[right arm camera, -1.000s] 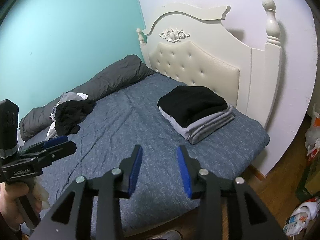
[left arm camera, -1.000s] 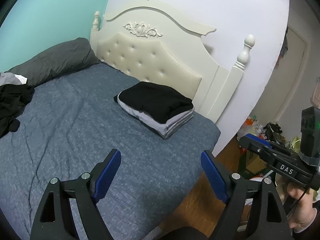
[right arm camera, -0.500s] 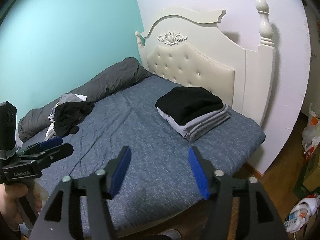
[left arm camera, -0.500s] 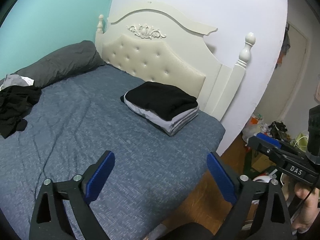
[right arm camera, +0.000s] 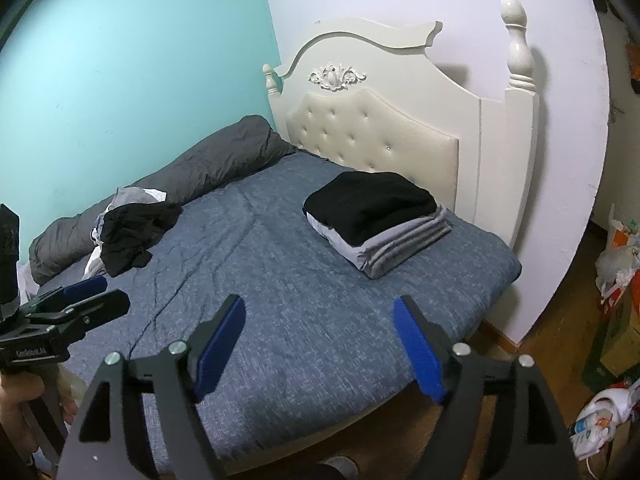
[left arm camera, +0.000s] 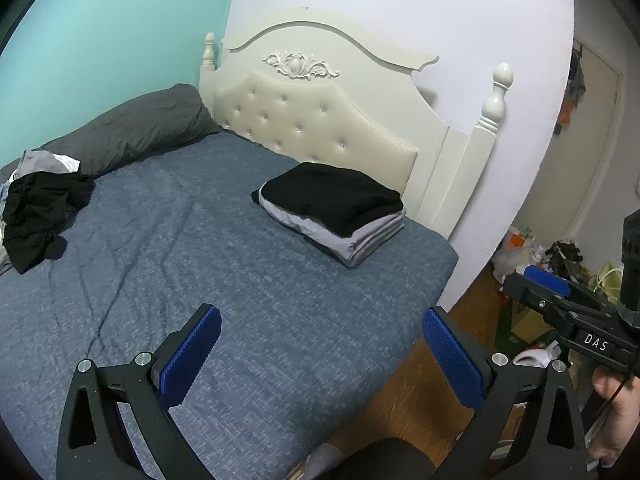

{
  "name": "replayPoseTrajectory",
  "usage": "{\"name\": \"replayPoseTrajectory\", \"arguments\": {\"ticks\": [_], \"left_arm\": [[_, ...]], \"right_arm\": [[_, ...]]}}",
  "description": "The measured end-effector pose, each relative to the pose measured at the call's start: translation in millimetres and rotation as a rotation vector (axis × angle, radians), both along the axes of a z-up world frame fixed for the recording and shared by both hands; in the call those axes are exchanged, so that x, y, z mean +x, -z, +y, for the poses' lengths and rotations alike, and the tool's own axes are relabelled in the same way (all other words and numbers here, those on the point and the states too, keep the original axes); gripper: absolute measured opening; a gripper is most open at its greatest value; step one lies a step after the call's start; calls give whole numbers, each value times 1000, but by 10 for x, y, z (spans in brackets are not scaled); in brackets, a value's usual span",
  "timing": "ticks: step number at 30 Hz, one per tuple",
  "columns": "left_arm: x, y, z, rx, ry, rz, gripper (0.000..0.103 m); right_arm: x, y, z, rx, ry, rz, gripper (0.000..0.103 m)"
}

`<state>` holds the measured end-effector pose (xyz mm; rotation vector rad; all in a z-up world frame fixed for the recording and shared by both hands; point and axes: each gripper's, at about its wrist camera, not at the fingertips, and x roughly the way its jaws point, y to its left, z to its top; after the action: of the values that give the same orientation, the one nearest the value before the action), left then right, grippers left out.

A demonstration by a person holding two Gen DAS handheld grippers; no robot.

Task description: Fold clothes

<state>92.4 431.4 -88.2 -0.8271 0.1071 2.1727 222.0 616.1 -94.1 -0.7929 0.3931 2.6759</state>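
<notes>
Folded stack: one neat stack of folded clothes, black on grey (left arm camera: pixel 334 210), on the blue quilted bed (left arm camera: pixel 168 240) beside the cream tufted headboard (left arm camera: pixel 316 120).
Loose heap: one crumpled black and grey clothes heap (left arm camera: pixel 38 204), well apart, by the dark grey rolled duvet (left arm camera: pixel 128 128).
Left hand-held gripper (left arm camera: pixel 320 354): jaws opening, nothing between (stack lies ahead).
Right hand-held gripper (right arm camera: pixel 320 344): jaws opening, nothing between.

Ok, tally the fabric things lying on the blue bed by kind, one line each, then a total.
Neat stacks of folded black and grey clothes: 1
Loose heaps of crumpled black and grey clothes: 1
Long dark grey rolled duvets along the teal wall: 1
Total: 3
</notes>
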Motion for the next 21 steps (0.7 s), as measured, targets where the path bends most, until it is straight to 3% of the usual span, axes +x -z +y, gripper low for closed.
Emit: {"name": "replayPoseTrajectory", "arguments": {"ticks": [10, 21], "left_arm": [[65, 15, -35, -3, 15, 1, 103], [141, 44, -21, -38, 35, 19, 103]], "right_arm": [[40, -15, -59, 13, 6, 5, 94], [89, -16, -75, 4, 6, 8, 94]]}}
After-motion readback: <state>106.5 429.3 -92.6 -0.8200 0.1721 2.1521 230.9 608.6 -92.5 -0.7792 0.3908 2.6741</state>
